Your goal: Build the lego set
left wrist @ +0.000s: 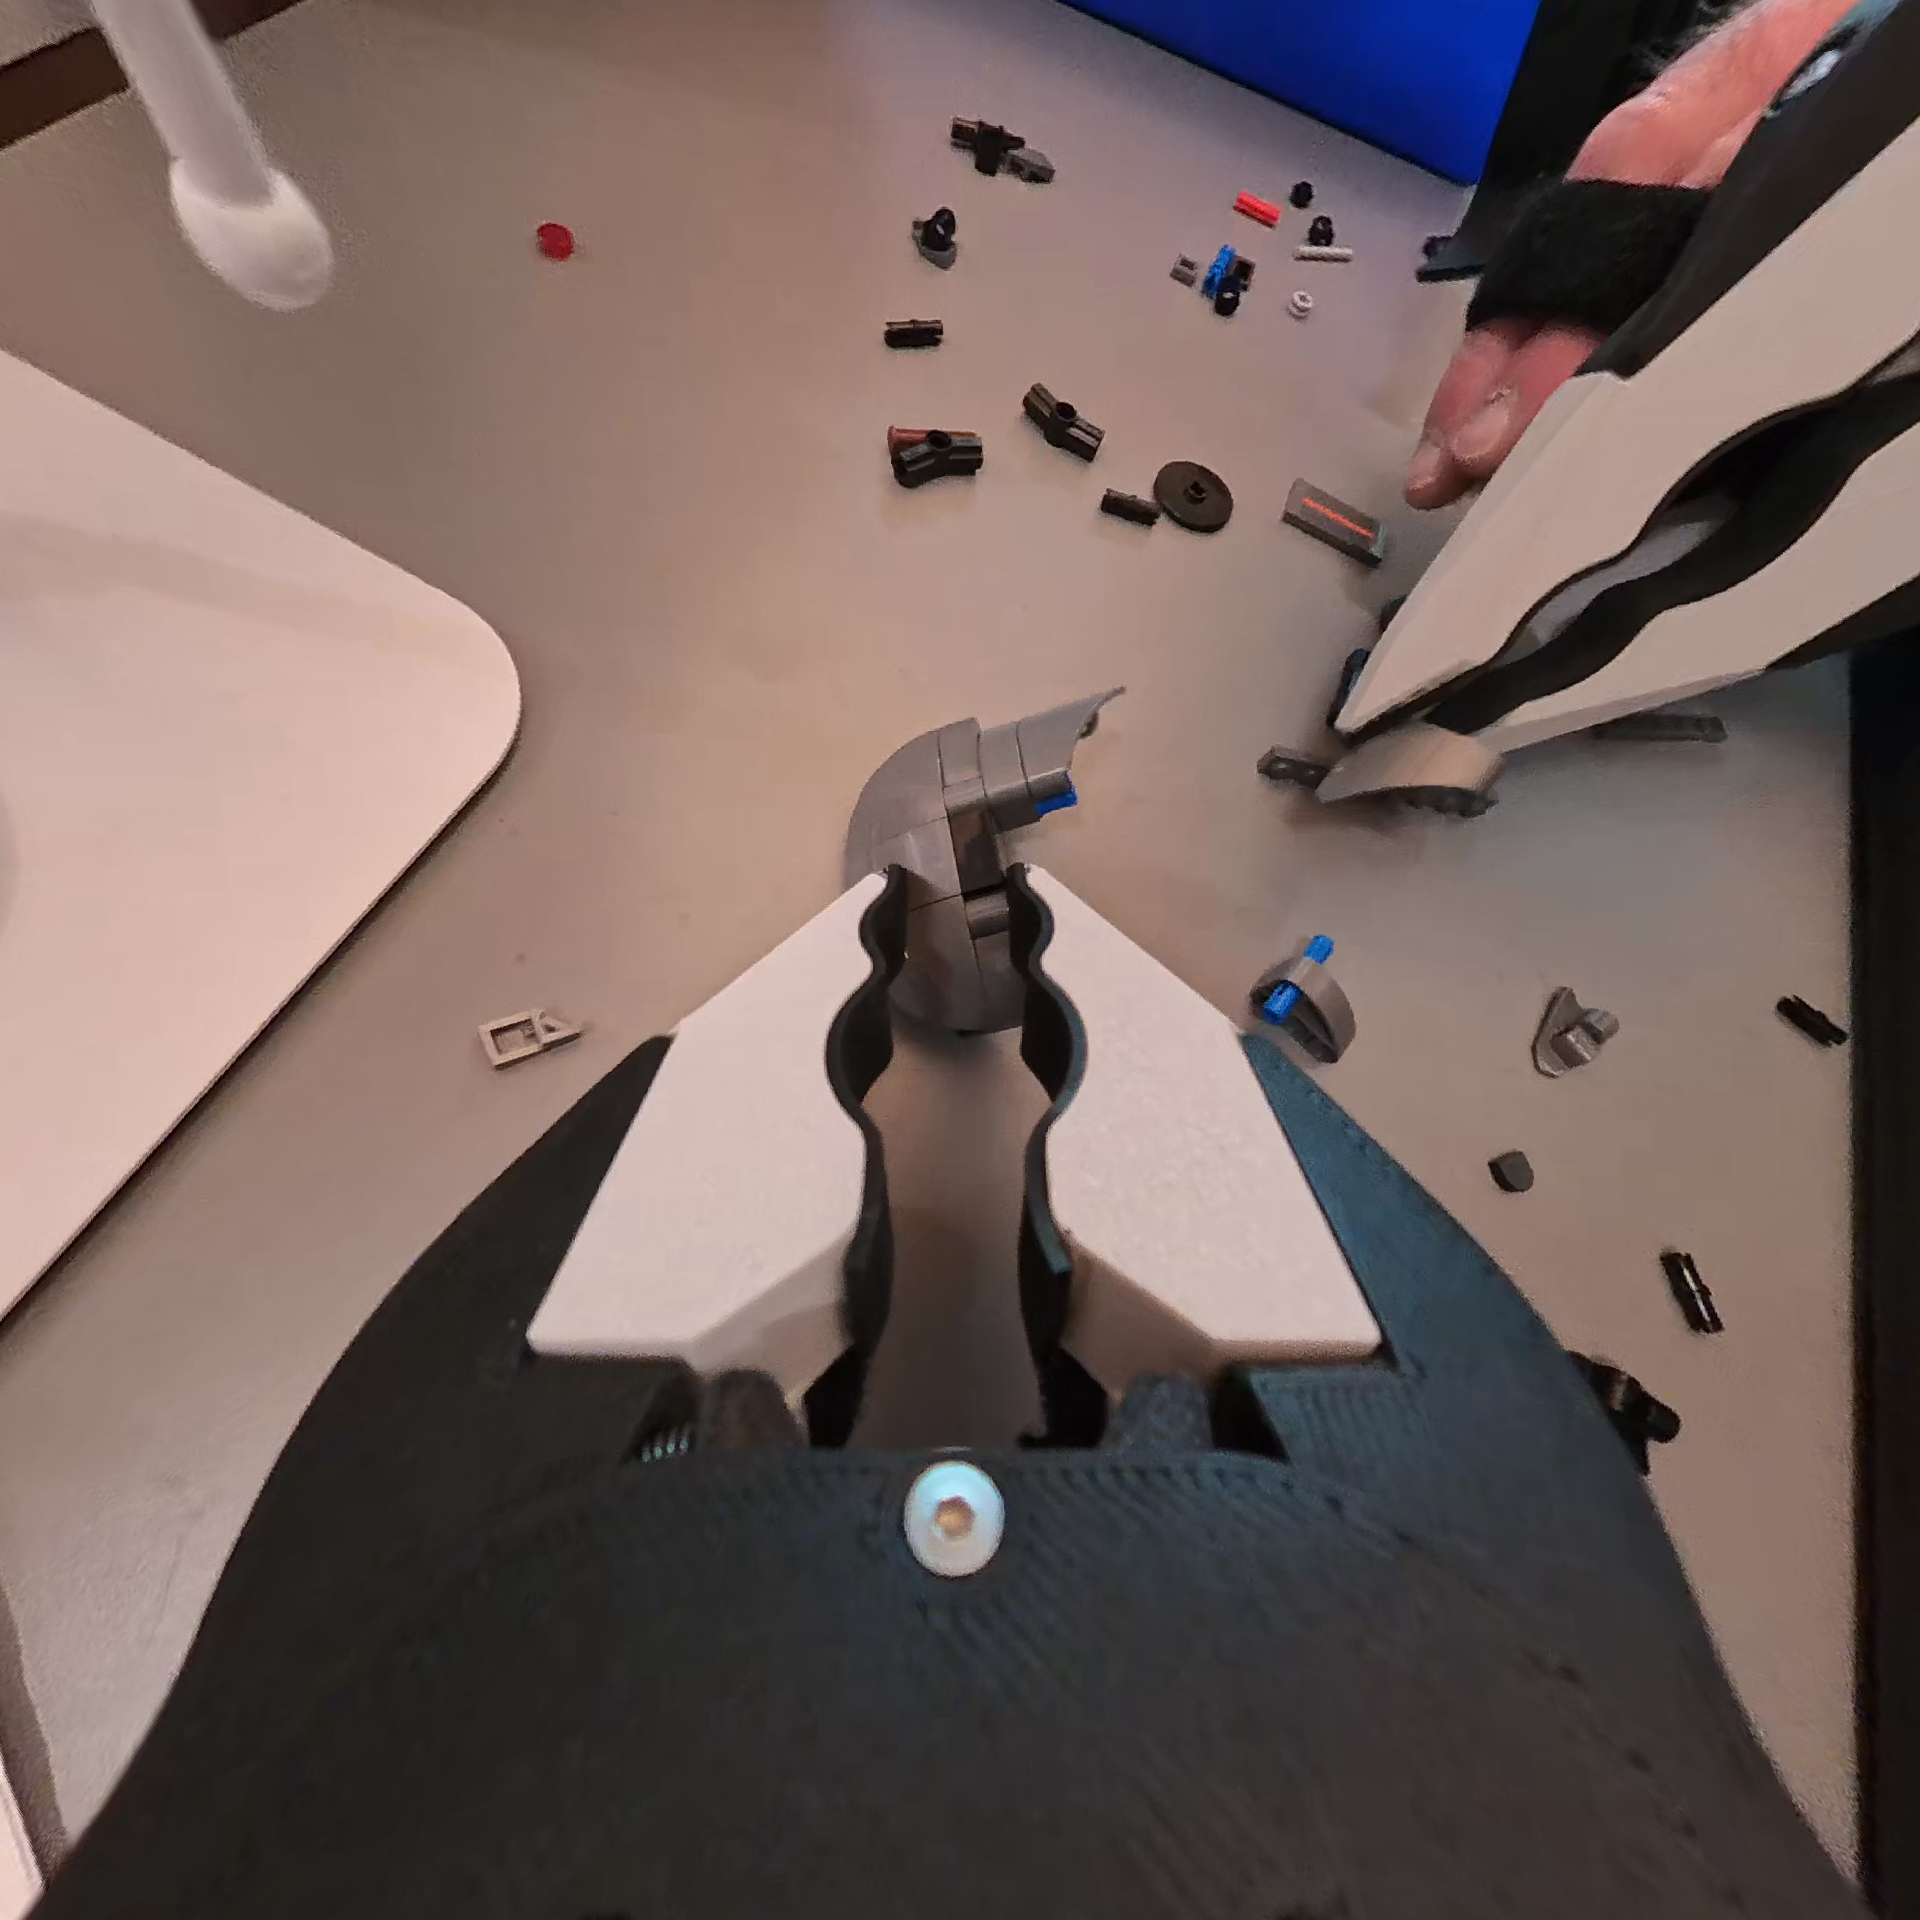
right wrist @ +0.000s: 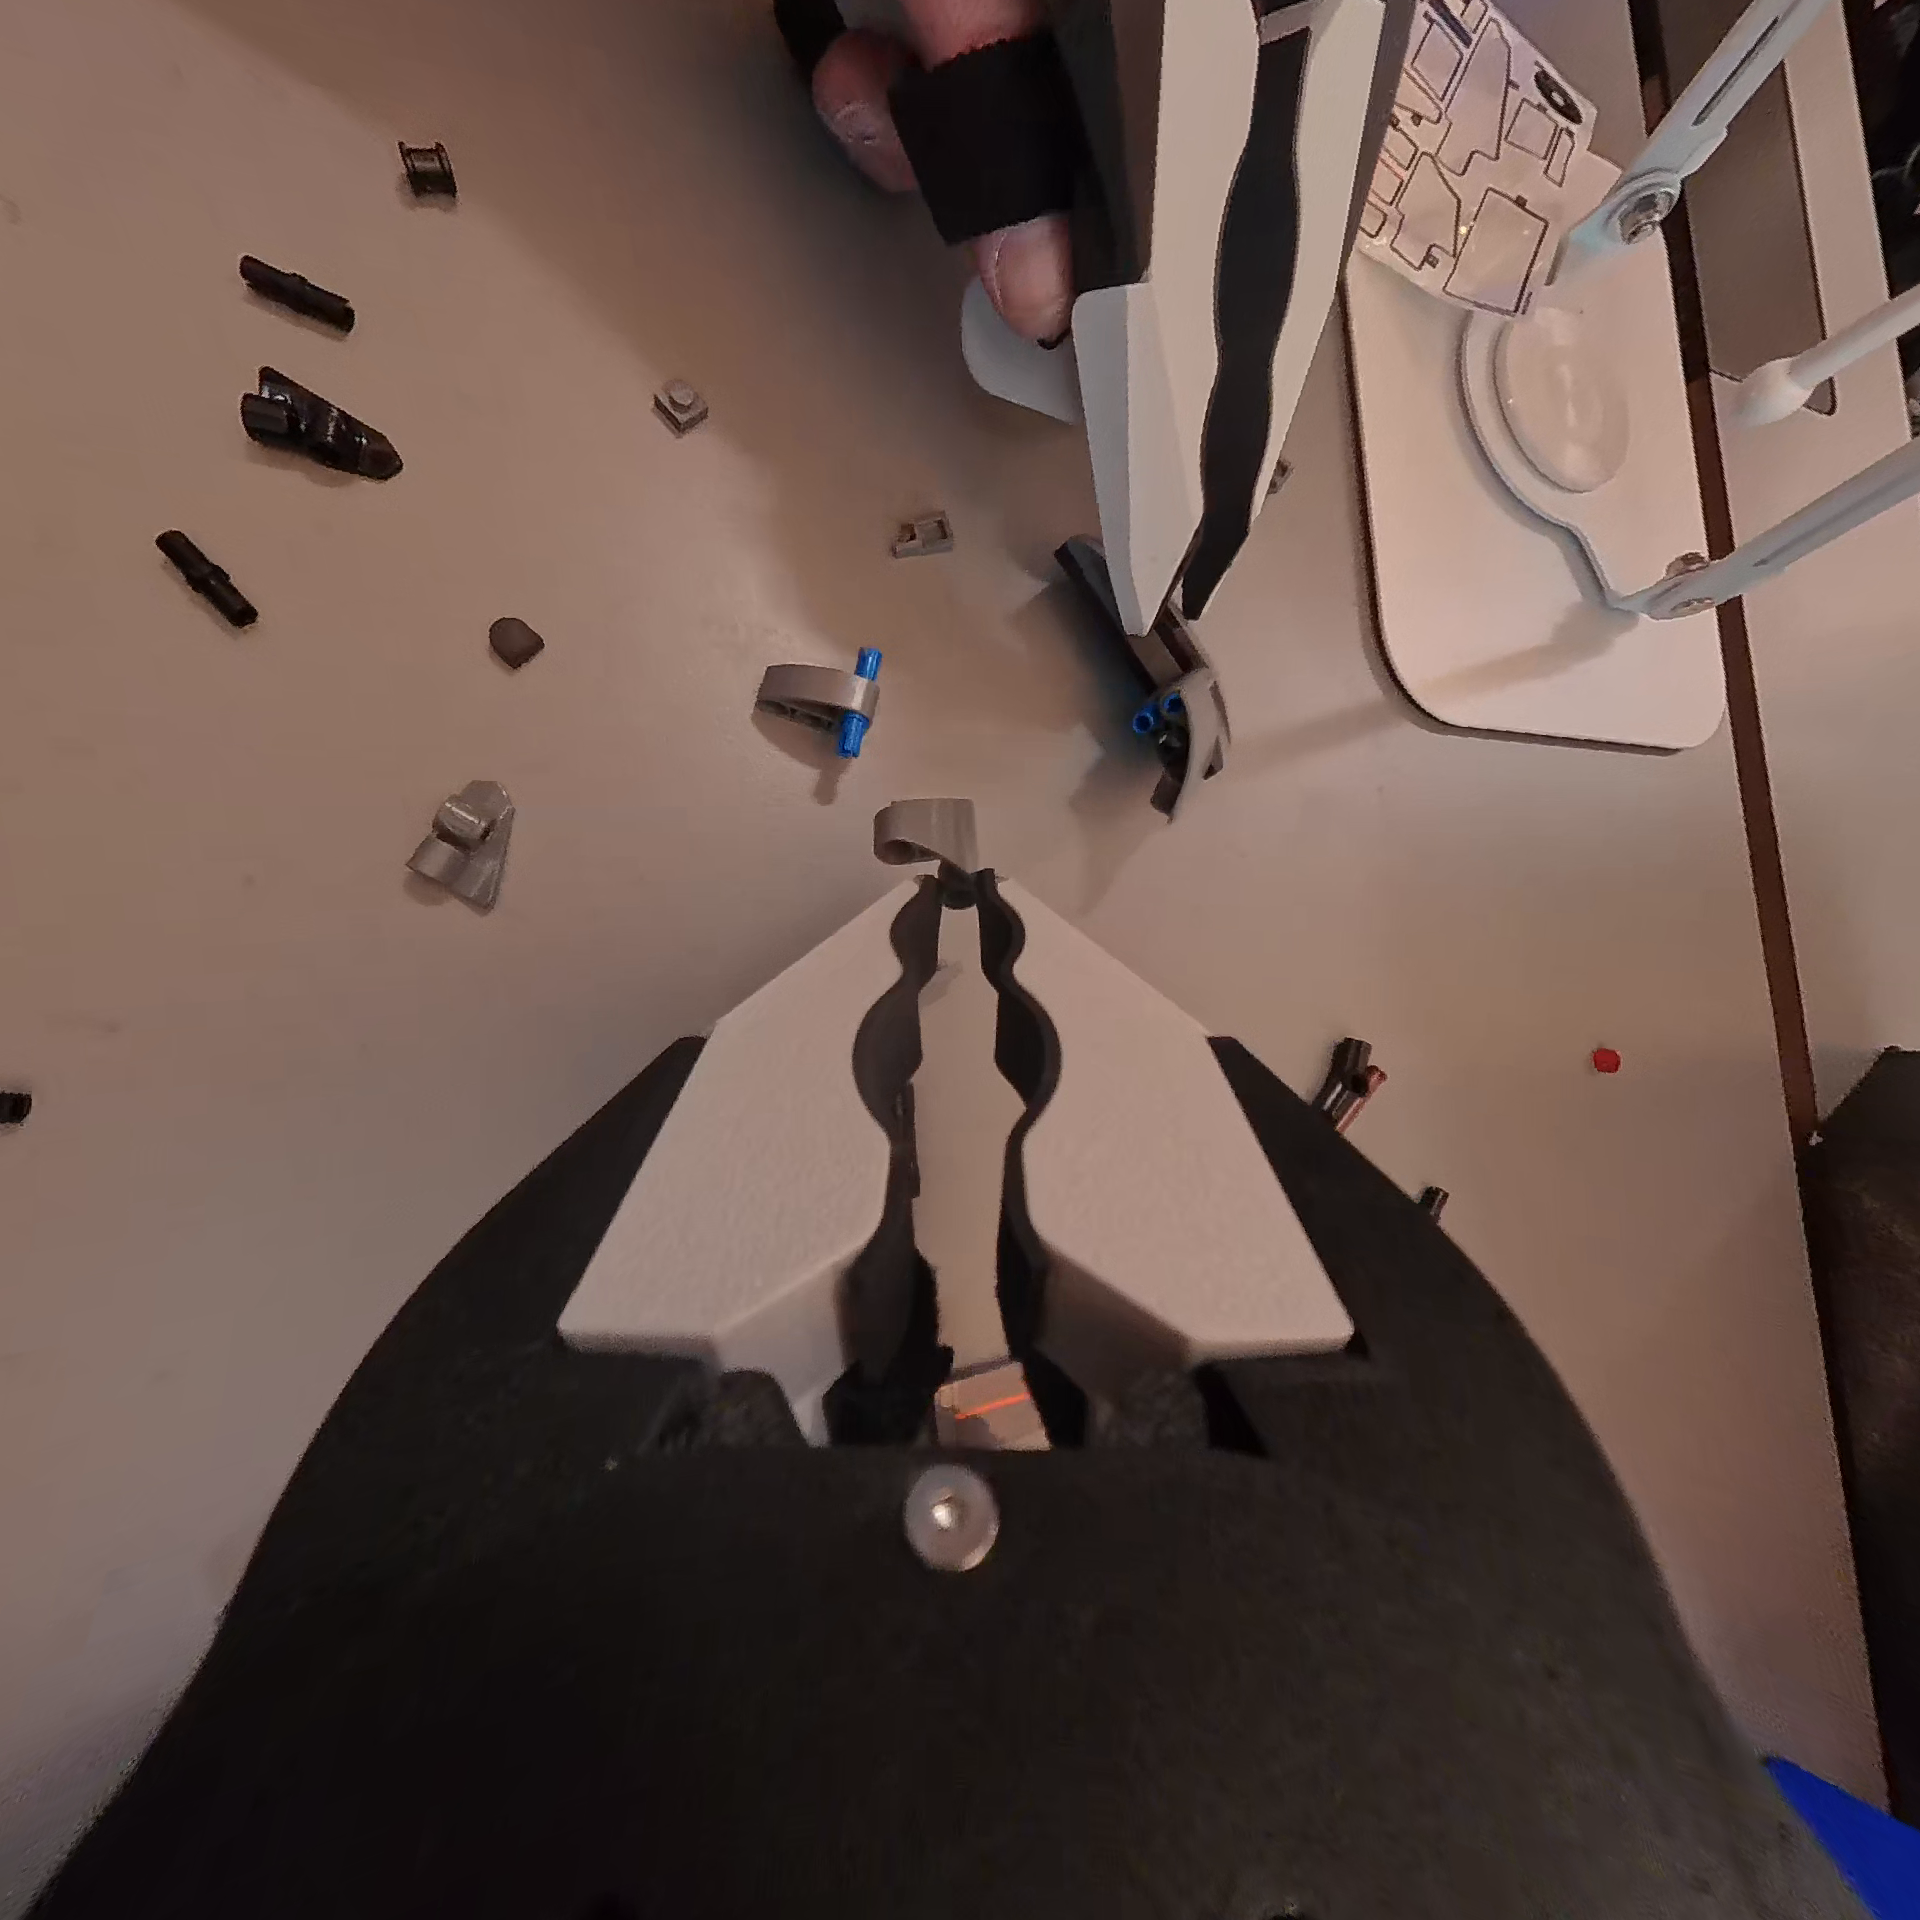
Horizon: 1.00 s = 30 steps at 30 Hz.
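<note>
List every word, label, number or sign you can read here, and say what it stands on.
No text is readable in either view.
Clear sheet: outlined shapes only; any print is too small to read.
Grey tile: a red stripe, no letters.

grippers [left wrist: 954, 883] 2 | grey builds [left wrist: 977, 800] 1 | blue-pinned arches, right of left gripper [left wrist: 1304, 1000] 1 | red studs [left wrist: 556, 240] 1 | discs [left wrist: 1193, 496] 1
</note>
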{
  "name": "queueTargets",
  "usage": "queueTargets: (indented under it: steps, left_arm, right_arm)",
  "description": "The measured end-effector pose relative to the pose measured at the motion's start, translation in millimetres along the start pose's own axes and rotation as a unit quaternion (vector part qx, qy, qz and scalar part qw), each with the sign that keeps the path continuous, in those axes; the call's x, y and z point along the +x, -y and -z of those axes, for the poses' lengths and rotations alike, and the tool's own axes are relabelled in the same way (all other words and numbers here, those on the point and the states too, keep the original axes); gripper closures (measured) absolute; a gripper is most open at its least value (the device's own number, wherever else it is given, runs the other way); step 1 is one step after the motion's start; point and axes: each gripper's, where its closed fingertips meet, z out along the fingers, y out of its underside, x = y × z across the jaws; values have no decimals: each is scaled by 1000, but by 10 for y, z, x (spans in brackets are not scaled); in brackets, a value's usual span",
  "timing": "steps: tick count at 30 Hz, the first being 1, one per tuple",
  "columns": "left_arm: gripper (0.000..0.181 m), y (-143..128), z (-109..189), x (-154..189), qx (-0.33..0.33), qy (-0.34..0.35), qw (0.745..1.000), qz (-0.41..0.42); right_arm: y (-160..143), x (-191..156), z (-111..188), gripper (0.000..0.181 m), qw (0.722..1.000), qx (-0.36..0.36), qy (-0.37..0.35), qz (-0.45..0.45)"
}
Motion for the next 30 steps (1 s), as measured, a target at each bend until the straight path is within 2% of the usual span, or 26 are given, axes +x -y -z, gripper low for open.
queueTargets:
  steps: [6,14,18,22,30]
  left_arm:
    - [163,-36,-19,34,-20,13,999,-31]
    - [148,30,56,134,-28,39,995,-92]
    - [155,-1,102,343,-59,36,987,-144]
    - [154,-81,58,502,-88,17,981,-170]
    - [154,-150,26,565,-104,2,979,-176]
  right_arm:
    - [-2,-5,3,176,1000,0,1,0]
    - [-8,-12,1,176,1000,0,3,0]
    - [-12,-12,-3,176,1000,-1,4,-1]
    - [-19,-20,-14,176,1000,-3,6,0]
    - [-10,-28,-21,176,1000,-2,7,1]
